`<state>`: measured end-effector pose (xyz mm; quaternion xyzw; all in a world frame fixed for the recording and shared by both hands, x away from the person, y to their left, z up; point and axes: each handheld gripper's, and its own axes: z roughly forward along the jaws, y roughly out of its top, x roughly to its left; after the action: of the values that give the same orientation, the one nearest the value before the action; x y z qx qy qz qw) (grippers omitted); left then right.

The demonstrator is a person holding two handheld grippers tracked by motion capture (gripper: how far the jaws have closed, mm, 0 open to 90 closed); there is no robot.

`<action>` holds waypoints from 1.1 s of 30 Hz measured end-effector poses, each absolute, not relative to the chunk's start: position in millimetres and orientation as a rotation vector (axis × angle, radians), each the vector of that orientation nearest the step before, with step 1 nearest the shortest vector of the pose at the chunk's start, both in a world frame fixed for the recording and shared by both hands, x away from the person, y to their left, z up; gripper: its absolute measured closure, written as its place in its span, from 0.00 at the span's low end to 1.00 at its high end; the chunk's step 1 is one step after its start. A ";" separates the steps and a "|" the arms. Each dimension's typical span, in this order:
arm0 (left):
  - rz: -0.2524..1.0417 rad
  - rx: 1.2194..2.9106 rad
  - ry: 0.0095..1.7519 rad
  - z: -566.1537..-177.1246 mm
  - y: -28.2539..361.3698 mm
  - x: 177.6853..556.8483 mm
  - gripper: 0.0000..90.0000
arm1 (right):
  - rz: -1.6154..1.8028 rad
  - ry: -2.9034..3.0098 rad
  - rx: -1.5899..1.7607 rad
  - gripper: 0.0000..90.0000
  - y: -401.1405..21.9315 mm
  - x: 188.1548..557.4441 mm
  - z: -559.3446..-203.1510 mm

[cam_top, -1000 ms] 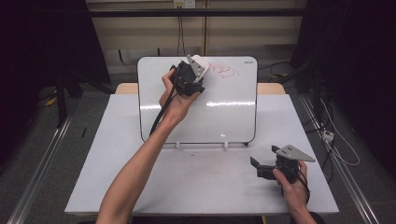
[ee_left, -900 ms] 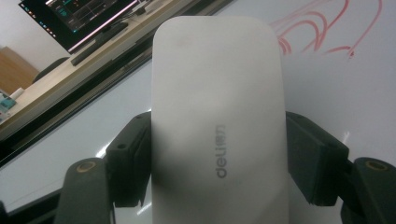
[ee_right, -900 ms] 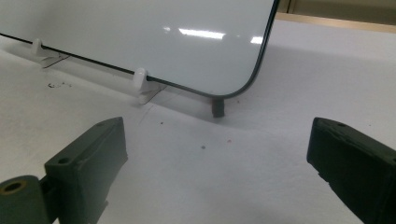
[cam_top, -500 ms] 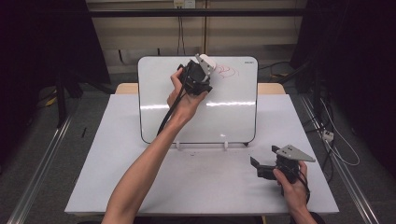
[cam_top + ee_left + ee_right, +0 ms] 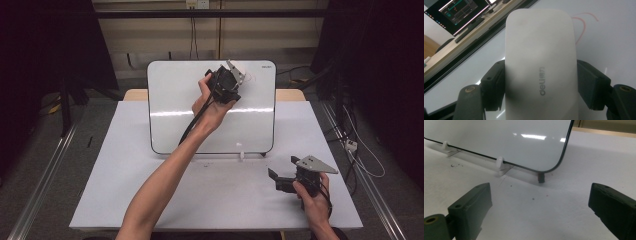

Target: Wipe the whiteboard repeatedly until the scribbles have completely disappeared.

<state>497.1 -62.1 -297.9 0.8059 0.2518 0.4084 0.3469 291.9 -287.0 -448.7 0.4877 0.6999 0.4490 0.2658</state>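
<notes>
A white whiteboard (image 5: 170, 115) stands propped upright at the back of the table. My left gripper (image 5: 231, 80) is held against the board's upper right part. In the left gripper view its jaws are shut on a white board eraser (image 5: 540, 50) marked "deli", which lies flat against the board. A thin red pen line (image 5: 584, 25) curves on the board just beyond the eraser. My right gripper (image 5: 277, 181) rests low over the table at the front right, open with nothing between its jaws (image 5: 540, 202). It points toward the board's lower right corner (image 5: 554, 167).
The white table (image 5: 125, 190) carries the board on small white clip feet (image 5: 499, 162). A few dark specks lie on the table before the board. Cables (image 5: 360, 150) trail over the floor at the right. Metal rails run along both sides.
My left gripper has slid to the right along the top of the board with the eraser. The red scribble there has shrunk to a faint trace. The right gripper has not moved.
</notes>
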 end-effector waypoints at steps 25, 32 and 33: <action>1.044 2.309 0.310 -327.9 -123.5 466.5 0.34 | 1.221 1.893 1.312 0.05 -286.9 290.8 -448.5; 1.029 2.264 0.310 -347.6 -107.7 452.2 0.34 | 1.220 1.890 1.315 0.05 -288.2 289.7 -448.8; 1.022 2.255 0.321 -348.9 -103.1 451.6 0.34 | 1.219 1.889 1.320 0.05 -288.3 289.5 -448.7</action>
<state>451.6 -103.1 -348.9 0.8567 0.1218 0.3882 0.3171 289.5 -288.3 -448.7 0.4883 0.6988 0.4509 0.2643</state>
